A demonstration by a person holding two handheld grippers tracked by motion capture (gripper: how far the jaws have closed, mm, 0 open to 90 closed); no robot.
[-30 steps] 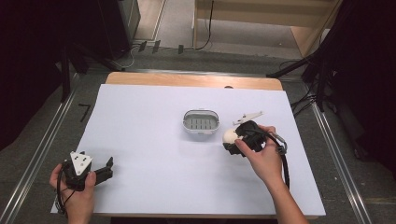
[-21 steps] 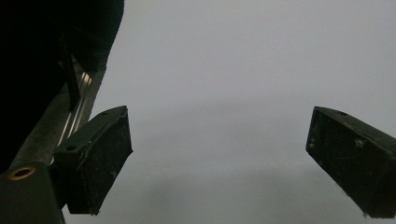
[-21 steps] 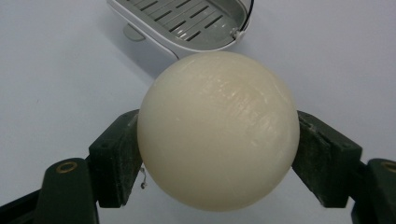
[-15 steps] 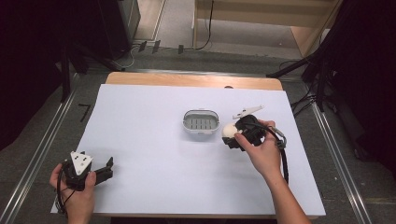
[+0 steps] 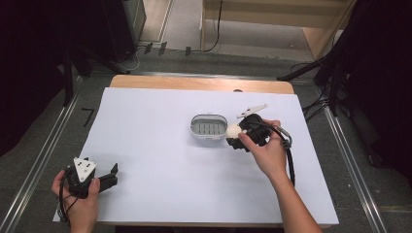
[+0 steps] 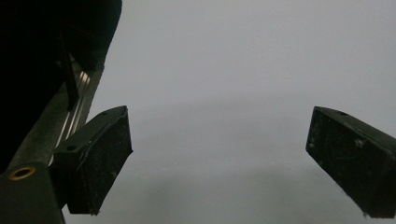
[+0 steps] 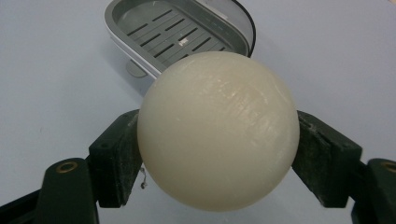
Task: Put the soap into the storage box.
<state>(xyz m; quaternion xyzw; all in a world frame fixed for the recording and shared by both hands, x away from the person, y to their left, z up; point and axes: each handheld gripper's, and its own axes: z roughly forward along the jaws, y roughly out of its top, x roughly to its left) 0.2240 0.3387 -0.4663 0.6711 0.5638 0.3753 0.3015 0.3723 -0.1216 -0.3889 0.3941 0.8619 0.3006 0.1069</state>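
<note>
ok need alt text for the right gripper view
A smooth cream-white ball is clamped between the right gripper's two black jaws, held above a white table. Just behind it sits an empty grey slotted plastic soap dish.

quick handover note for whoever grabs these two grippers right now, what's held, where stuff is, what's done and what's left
Right gripper: shut on the cream ball, held just right of the grey slotted dish in the high view, close to its rim.
Left gripper: open with nothing between the jaws, low at the table's near left corner.
Dish: open side up near the middle of the white table top, nothing in it.
Done: ball picked up and brought beside the dish.
Left, by the look of it: carry the ball over the dish, lower it in, open the right gripper's jaws. The left one seems unneeded for now.
</note>
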